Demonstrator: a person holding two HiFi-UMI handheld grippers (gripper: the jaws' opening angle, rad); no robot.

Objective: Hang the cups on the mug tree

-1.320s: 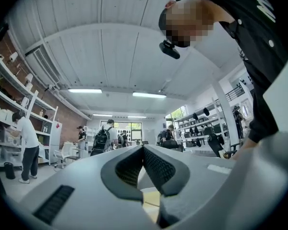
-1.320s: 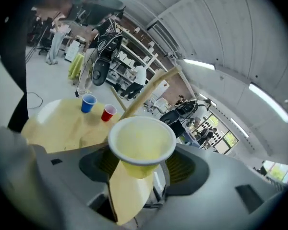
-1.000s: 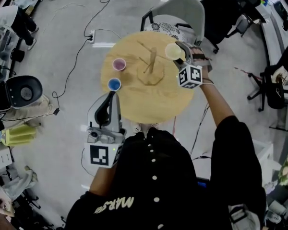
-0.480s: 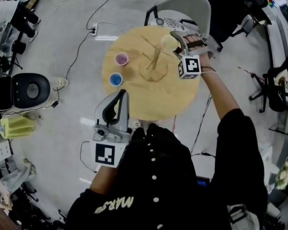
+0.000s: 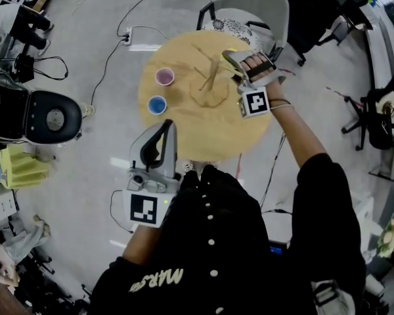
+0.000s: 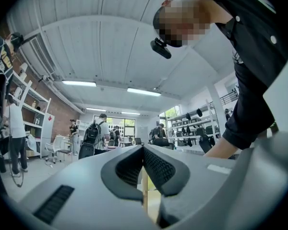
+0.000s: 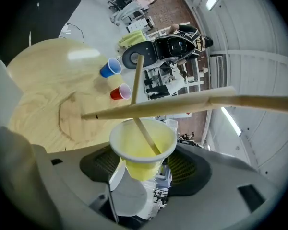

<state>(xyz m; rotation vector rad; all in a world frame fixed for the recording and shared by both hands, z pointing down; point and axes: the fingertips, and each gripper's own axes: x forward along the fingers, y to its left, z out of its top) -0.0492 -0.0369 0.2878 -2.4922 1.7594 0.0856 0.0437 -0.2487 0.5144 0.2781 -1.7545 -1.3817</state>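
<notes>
The wooden mug tree [image 5: 210, 79] stands mid-table. My right gripper [image 5: 235, 60] is just right of it, rolled over and shut on a yellow cup [image 7: 143, 150] that lies on its side. In the right gripper view one thin peg [image 7: 146, 131] reaches into the cup's mouth, and the trunk [image 7: 182, 105] crosses the frame. A pink cup [image 5: 164, 76] and a blue cup [image 5: 157, 104] stand upright left of the tree. My left gripper [image 5: 159, 131] hovers at the table's near edge with its jaws together and nothing in them.
The round wooden table [image 5: 184, 133] has a grey chair [image 5: 253, 8] behind it. A cable and power strip [image 5: 128, 41] lie on the floor at the left. Black equipment [image 5: 46, 117] sits further left, and office chairs [image 5: 374, 110] stand at the right.
My right gripper has moved left to the mug tree and rolled, tipping the yellow cup from mouth-up to sideways over a peg. The left gripper has hardly shifted.
</notes>
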